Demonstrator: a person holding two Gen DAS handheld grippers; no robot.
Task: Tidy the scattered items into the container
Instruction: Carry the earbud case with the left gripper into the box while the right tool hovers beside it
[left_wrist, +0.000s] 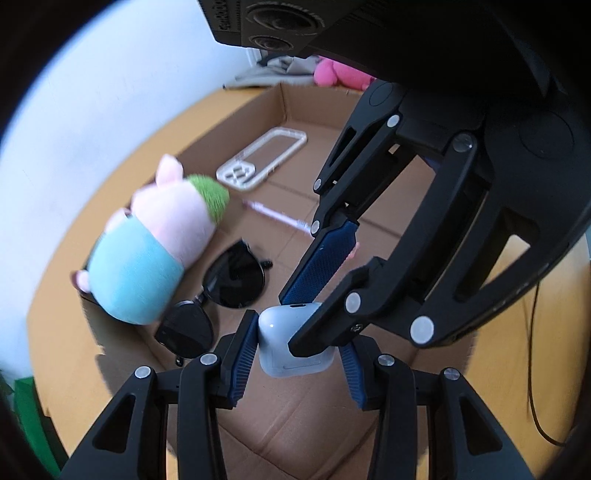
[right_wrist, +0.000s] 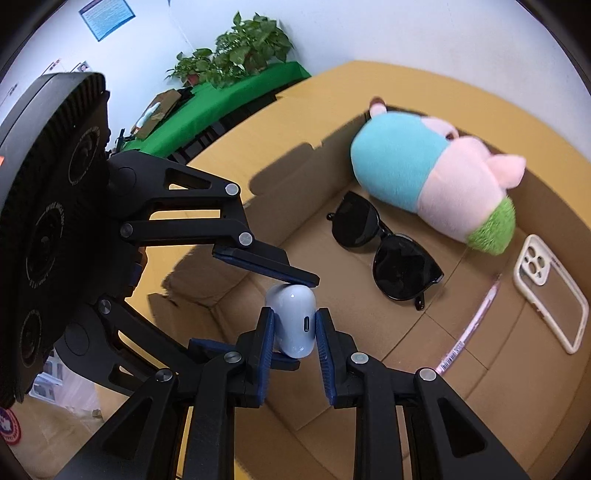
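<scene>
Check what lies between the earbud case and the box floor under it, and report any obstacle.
Nothing visible blocks it. Both hand-held grippers, left and right, clamp the white earbud case above bare cardboard of the box. The sunglasses, plush toy, pen and phone case lie off to the side.

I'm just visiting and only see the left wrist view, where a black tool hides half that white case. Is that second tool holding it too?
Observer: Yes. The right wrist view shows the right tool clamping the case by its two sides.
Operator: Anything in the room I'm missing?
Observer: Potted plants stand on a green-covered table by the wall.
</scene>
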